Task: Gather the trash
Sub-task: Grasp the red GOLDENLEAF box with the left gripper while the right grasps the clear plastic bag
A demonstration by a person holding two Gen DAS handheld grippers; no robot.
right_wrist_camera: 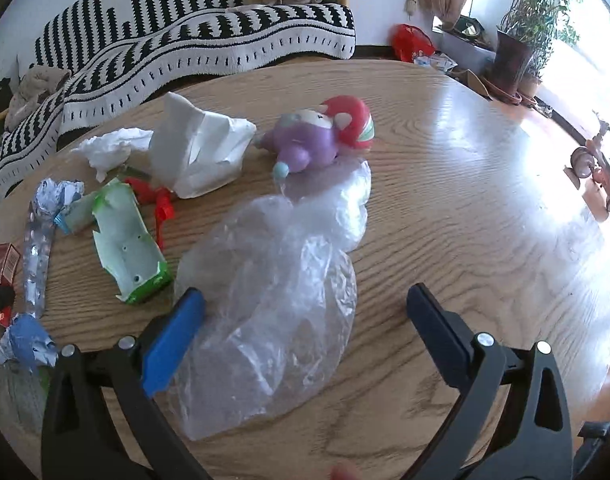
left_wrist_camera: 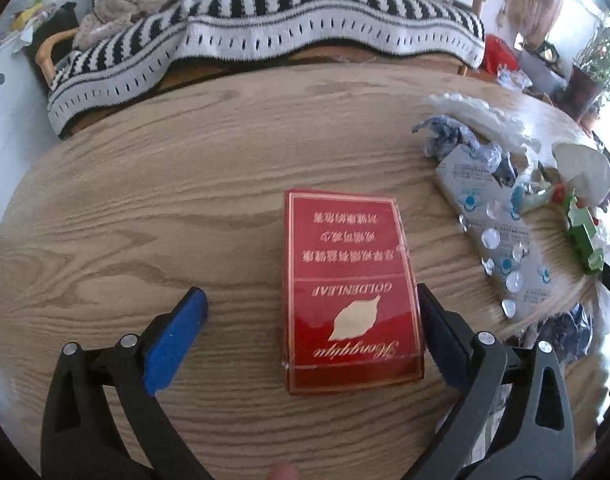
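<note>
A red cigarette pack (left_wrist_camera: 349,292) lies flat on the round wooden table (left_wrist_camera: 145,200). My left gripper (left_wrist_camera: 311,304) is open around it; the right finger (left_wrist_camera: 437,320) is at the pack's edge, the left finger (left_wrist_camera: 181,332) stands well apart. A clear plastic bag (right_wrist_camera: 281,300) lies on the table in the right wrist view. My right gripper (right_wrist_camera: 305,304) is open over the bag's near part, the left finger (right_wrist_camera: 177,328) at the bag's edge. A torn green carton (right_wrist_camera: 129,240), crumpled white paper (right_wrist_camera: 201,152) and foil wrappers (right_wrist_camera: 25,340) lie to the left.
A silver blister pack (left_wrist_camera: 493,232), blue foil (left_wrist_camera: 457,140) and white tissue (left_wrist_camera: 481,116) lie right of the pack. A purple and red plush toy (right_wrist_camera: 325,136) sits beyond the bag. A striped-blanket sofa (left_wrist_camera: 265,32) stands behind the table. Plant pots (right_wrist_camera: 513,60) stand far right.
</note>
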